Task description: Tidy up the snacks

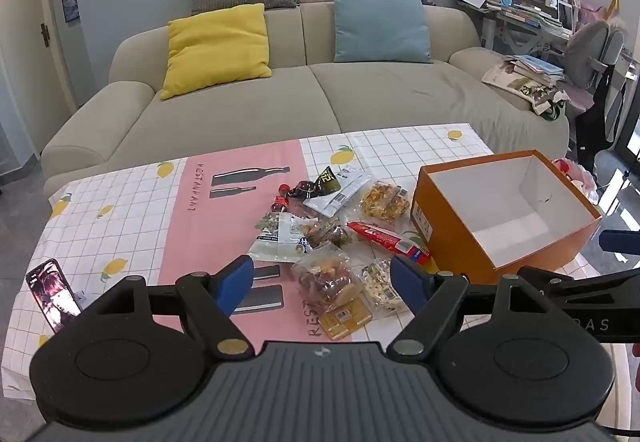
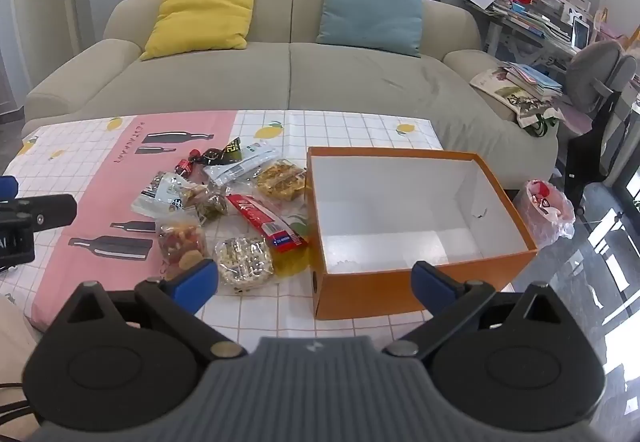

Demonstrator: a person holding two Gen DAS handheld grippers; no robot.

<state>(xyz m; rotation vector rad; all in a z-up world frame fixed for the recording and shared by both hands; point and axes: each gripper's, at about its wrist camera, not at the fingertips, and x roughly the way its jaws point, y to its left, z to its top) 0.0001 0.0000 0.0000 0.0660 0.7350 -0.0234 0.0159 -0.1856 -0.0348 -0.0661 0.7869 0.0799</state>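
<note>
Obs: both units hover over the near edge of the tabletop (image 2: 360, 130), nothing held. Left gripper (image 1: 322, 282) jaws spread wide, empty. Right gripper (image 2: 316, 284) jaws likewise wide apart, empty — its view looks straight at the orange box (image 2: 360, 294).

Snack pile sits loose on the checked cloth, just left of the box, approx. mid-tabletop. Nearest to me: mixed-nut bag (image 1: 326, 278) and a popcorn-type clear pack (image 1: 380, 282), side by side, close to touching. Behind them: red stick pack (image 1: 386, 240) lying diagonal w/ one end near the box wall, a white pouch (image 1: 280, 238), a yellow crunchy pack (image 1: 384, 200), dark wrapped sweets farther back. Box interior is white and looks empty, so I judge sorting hasn't begun.

Phone (image 1: 54, 294) props upright at the left near corner, well apart from the pile.

Risks from here:
- Packs overlap; closing on the nut bag may pinch a neighbour's film too, dragging two out.
- Clear film is slick and puffy — a shallow bite could slip mid-carry.
- Box is light card, likely to skid or tip if a jaw clips the near wall on entry.
- The two units sit close; crossing paths over the pile could knock them together.
- Cloth may bunch if a jaw scrapes down too low.
</note>
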